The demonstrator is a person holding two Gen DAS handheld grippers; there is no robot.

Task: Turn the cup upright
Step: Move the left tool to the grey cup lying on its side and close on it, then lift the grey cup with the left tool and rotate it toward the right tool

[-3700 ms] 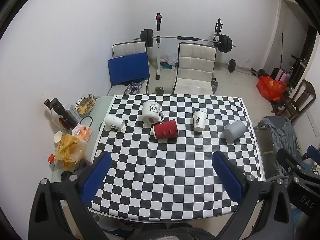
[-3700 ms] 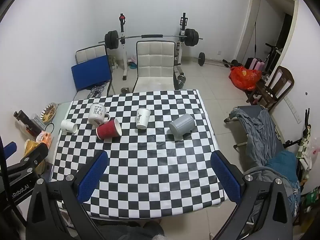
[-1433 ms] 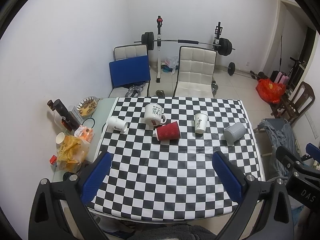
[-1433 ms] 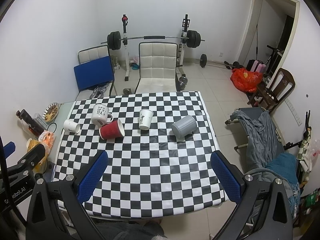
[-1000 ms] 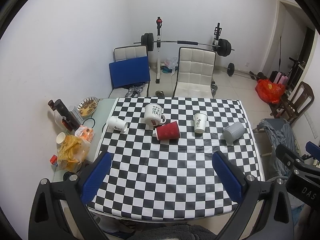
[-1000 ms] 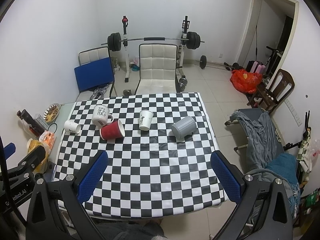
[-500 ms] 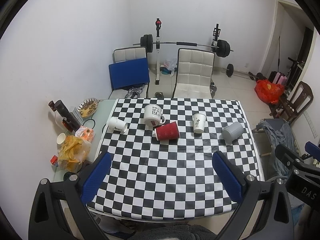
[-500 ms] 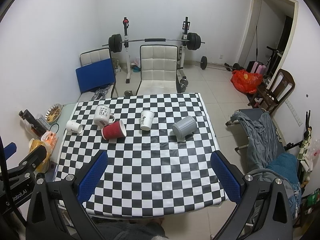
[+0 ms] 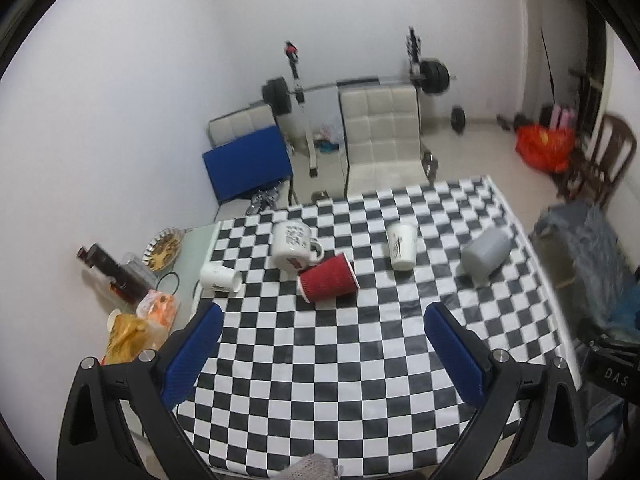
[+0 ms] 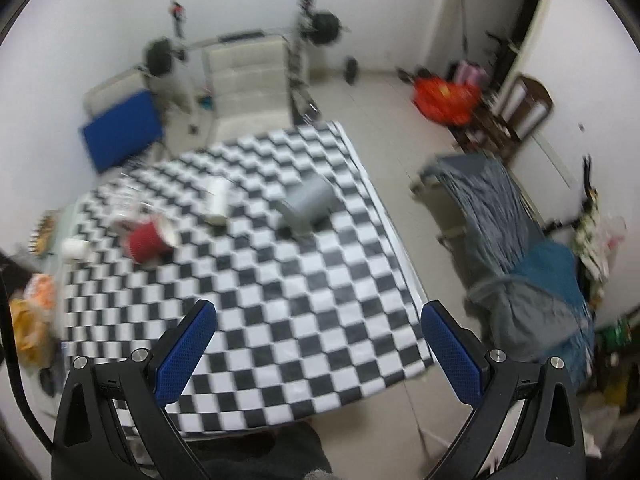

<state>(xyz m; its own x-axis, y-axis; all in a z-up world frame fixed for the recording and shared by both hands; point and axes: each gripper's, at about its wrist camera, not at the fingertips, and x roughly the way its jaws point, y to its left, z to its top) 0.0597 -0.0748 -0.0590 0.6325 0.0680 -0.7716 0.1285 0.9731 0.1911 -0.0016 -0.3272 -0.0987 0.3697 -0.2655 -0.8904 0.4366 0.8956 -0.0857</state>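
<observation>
Several cups lie on a checkered table [image 9: 340, 360]. A red ribbed cup [image 9: 328, 279] lies on its side, as do a grey cup [image 9: 486, 256] and a small white cup [image 9: 220, 279]. A white mug [image 9: 292, 240] and a white paper cup [image 9: 402, 246] stand mouth down. My left gripper [image 9: 324, 348] is open and empty above the near table half. My right gripper [image 10: 318, 344] is open and empty; its view is blurred and shows the grey cup [image 10: 308, 202] and red cup [image 10: 150, 238].
Snack bags [image 9: 132, 330], a bottle [image 9: 112, 272] and a dish [image 9: 162, 244] crowd the table's left side. A white chair [image 9: 382, 140] and a blue chair [image 9: 248, 164] stand behind the table. A cot with grey cloth [image 10: 508, 216] stands to the right.
Both grippers have moved down and closer to the table and tilted. The right wrist view is now blurred by motion. The cups have not moved.
</observation>
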